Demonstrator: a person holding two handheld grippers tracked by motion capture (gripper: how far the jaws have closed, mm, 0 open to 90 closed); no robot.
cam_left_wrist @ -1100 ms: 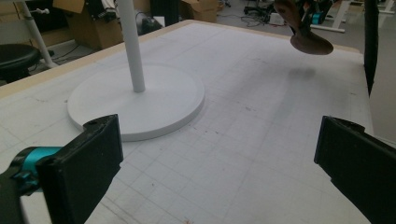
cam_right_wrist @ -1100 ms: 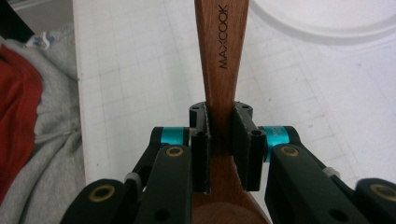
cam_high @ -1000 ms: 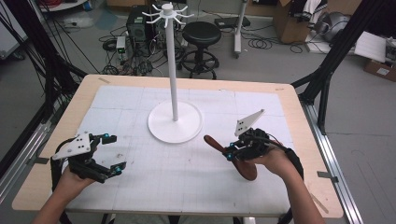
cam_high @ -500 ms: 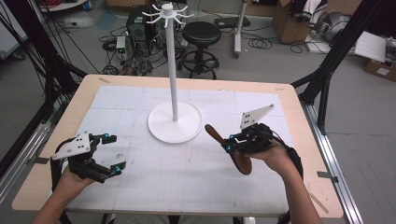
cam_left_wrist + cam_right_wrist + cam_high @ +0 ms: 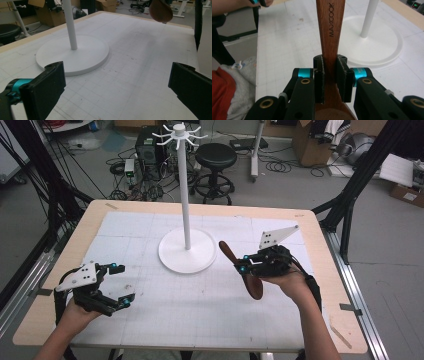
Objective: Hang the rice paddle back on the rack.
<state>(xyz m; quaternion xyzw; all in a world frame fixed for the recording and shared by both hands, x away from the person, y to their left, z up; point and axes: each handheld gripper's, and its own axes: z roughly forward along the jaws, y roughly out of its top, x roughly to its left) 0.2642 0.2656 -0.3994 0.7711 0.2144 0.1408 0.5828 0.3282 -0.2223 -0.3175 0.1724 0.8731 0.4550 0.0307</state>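
Right gripper [image 5: 243, 267]: jaws narrow, pads clamped on both flat sides of a wooden spoon [image 5: 239, 268], just above where the handle widens toward the bowl. In the right gripper view the spoon [image 5: 329, 30] runs straight up from between the jaws, its handle stamped MAXCOOK. In the high view the spoon is off the mat, tilted, one end toward the stand [image 5: 186, 251], the other toward the person.

Left gripper [image 5: 121, 282]: jaws wide apart, nothing between them; held over the left near part of the mat [image 5: 150, 320], well apart from the spoon.

Room: open gridded mat between the two grippers and along the near edge. The right hand is inside the table's right edge.

Around: the stand's round base lies just beside the spoon's far end; its pole rises to a ring of hooks [image 5: 178, 132]. In the left gripper view one rounded end of the spoon [image 5: 160, 11] hangs above the mat beyond the base.
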